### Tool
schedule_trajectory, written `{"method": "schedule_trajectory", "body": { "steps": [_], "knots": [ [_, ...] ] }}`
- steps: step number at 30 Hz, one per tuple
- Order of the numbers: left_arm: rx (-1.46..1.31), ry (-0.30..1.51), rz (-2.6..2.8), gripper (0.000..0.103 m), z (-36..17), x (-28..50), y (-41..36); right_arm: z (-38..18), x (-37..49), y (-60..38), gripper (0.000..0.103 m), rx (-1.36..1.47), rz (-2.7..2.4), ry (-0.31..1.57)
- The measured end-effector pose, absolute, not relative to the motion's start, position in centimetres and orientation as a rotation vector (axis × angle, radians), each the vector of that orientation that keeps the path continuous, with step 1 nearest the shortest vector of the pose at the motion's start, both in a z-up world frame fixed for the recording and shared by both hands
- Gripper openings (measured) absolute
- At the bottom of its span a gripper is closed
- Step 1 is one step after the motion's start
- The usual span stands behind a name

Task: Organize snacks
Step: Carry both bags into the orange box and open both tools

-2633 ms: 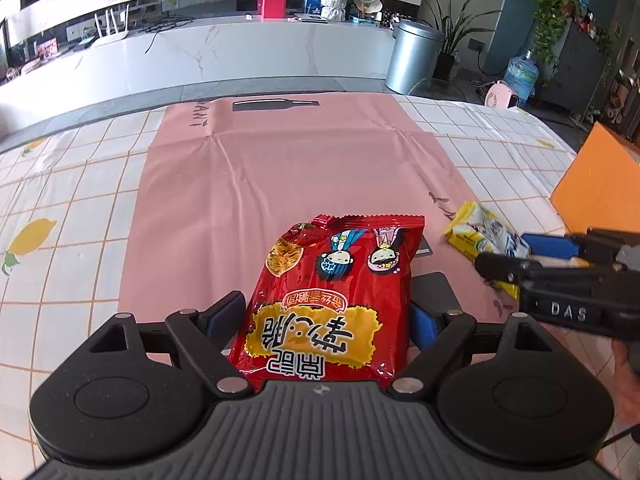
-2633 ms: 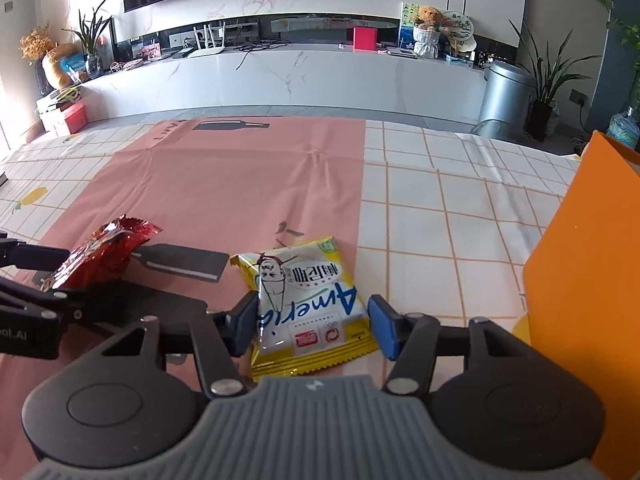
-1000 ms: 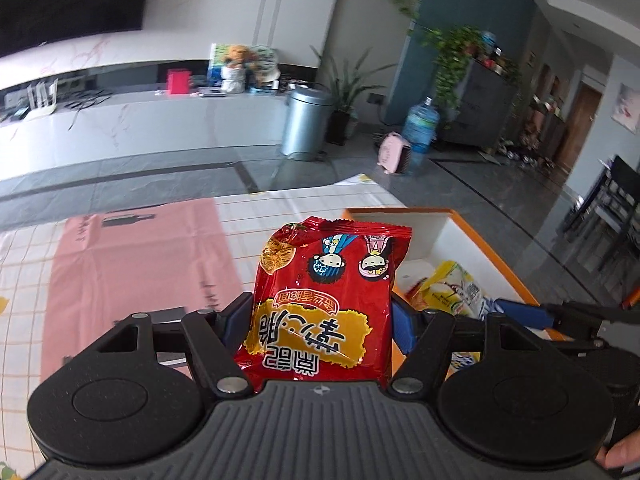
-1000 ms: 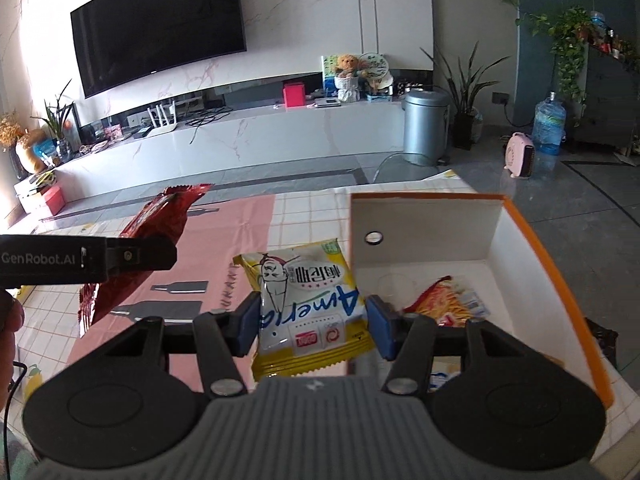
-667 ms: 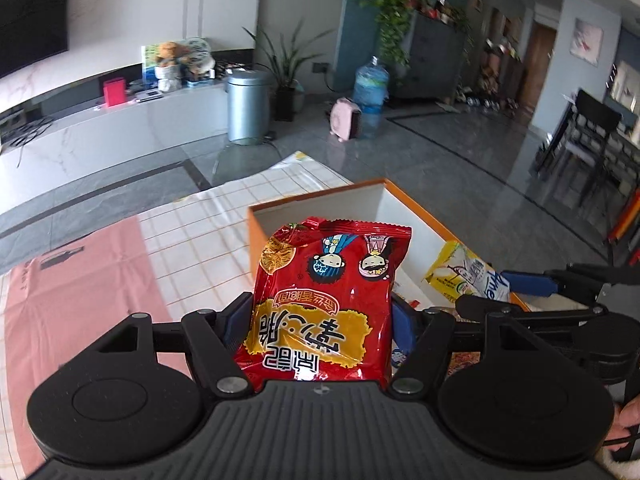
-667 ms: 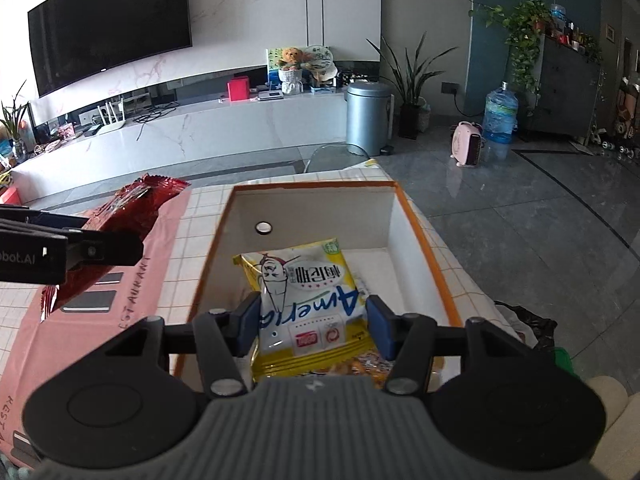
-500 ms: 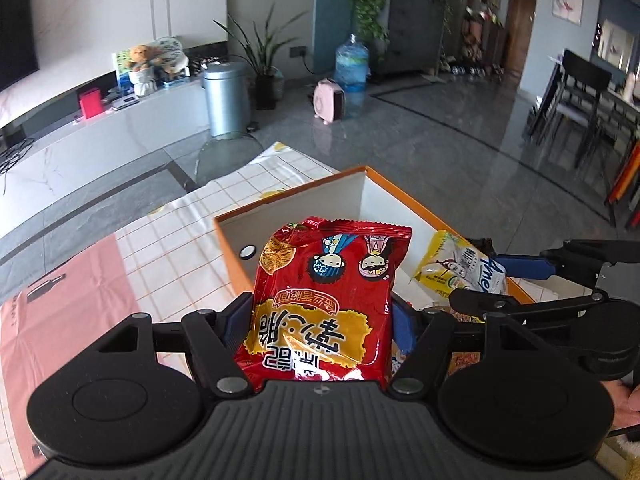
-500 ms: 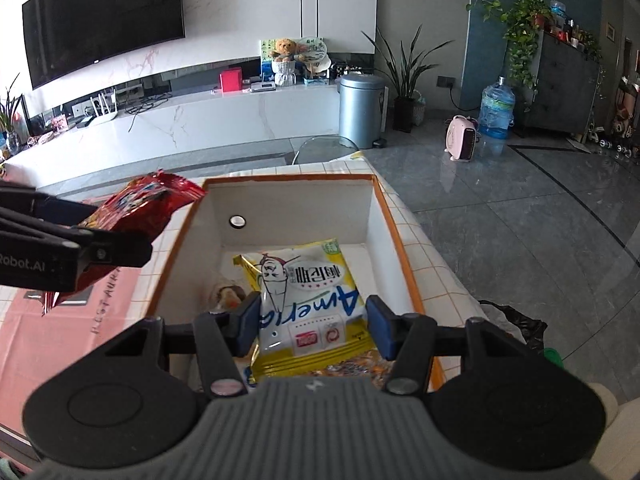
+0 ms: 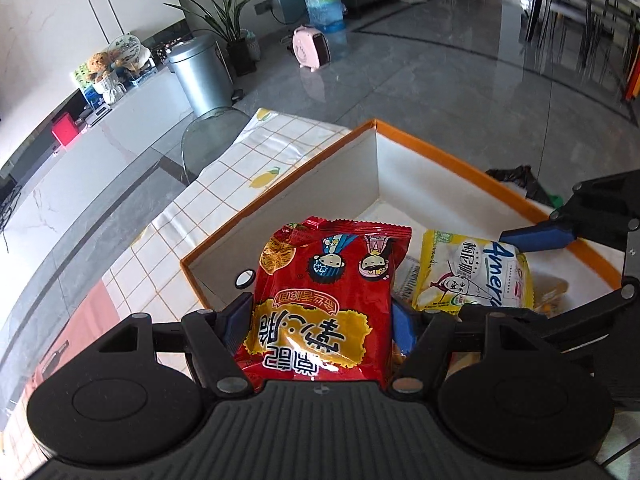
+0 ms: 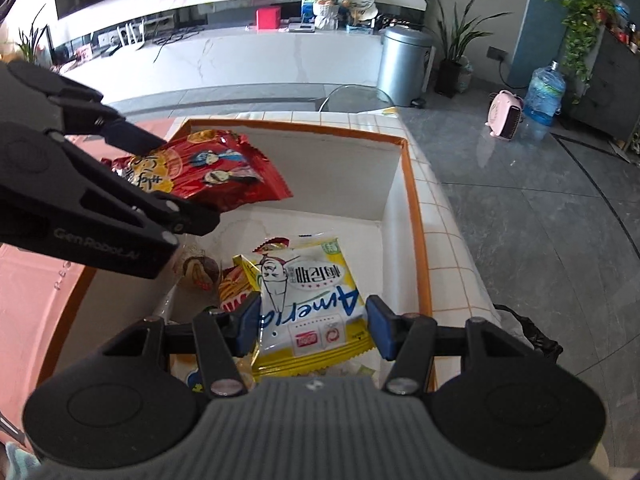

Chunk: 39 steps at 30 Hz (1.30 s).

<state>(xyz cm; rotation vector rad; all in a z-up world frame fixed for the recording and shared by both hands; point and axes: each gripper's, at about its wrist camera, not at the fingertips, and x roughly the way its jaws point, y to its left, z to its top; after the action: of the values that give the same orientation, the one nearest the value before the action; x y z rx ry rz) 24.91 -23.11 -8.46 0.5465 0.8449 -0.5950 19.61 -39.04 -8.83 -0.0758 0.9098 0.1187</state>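
Note:
My left gripper [image 9: 320, 324] is shut on a red snack bag [image 9: 328, 300] and holds it over the near corner of the orange-rimmed white box [image 9: 304, 184]. The red bag also shows in the right wrist view [image 10: 216, 172]. My right gripper [image 10: 310, 324] is shut on a yellow snack bag [image 10: 308, 316] and holds it above the inside of the box [image 10: 412, 200]. The yellow bag [image 9: 472, 276] hangs beside the red one in the left wrist view. Several snack packets [image 10: 224, 284] lie on the box floor under both bags.
The box stands at the right end of a table with a checked cloth [image 9: 256, 156] and a pink mat [image 10: 24, 280]. Beyond the table edge is a grey tiled floor with a metal bin [image 10: 404, 64] and a black bag [image 10: 528, 332].
Both grippers have carried their bags from the pink mat to the right and over the box. Both now tilt down into it. Both grips are unchanged.

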Motion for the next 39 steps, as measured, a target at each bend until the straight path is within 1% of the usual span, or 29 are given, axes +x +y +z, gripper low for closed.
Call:
{"method": "schedule_trajectory", "body": {
  "steps": [5,10,12,14,18,20,22,26,30,34,39],
  "knots": [
    [0.659,0.859,-0.569,0.08,-9.4,25.6,-24.4,-9.6,21.4,-38.5,0.054,-0.092,0.107,0.948],
    [0.71,0.854,-0.552,0.081,-10.2,25.6,-25.0,-10.0,22.3,-38.0,0.056,-0.104,0.095,0.969],
    [0.703,0.867,-0.561,0.082,-10.4,25.7,-25.2,-10.2,22.5,-37.9,0.057,-0.101,0.09,0.974],
    [0.697,0.877,-0.569,0.086,-10.5,25.9,-25.2,-10.3,22.6,-37.8,0.057,-0.101,0.089,0.976],
    [0.699,0.875,-0.565,0.088,-10.7,26.0,-25.1,-10.4,22.4,-37.8,0.059,-0.104,0.083,0.976],
    [0.694,0.873,-0.563,0.089,-10.5,25.9,-25.0,-10.2,22.1,-37.7,0.061,-0.104,0.083,0.972],
    [0.68,0.868,-0.57,0.089,-10.3,25.9,-24.8,-10.0,22.1,-37.7,0.068,-0.101,0.083,0.964],
    [0.651,0.866,-0.574,0.09,-9.7,25.7,-24.3,-9.3,21.9,-37.5,0.071,-0.096,0.077,0.952],
    [0.592,0.864,-0.583,0.091,-8.8,25.8,-23.9,-8.7,21.5,-37.5,0.078,-0.085,0.064,0.952],
    [0.485,0.885,-0.59,0.091,-8.0,26.1,-23.4,-8.2,21.1,-37.6,0.078,-0.085,0.059,0.946],
    [0.481,0.86,-0.593,0.091,-6.6,25.1,-22.8,-7.5,20.4,-37.6,0.08,-0.074,0.054,0.947]
  ]
}}
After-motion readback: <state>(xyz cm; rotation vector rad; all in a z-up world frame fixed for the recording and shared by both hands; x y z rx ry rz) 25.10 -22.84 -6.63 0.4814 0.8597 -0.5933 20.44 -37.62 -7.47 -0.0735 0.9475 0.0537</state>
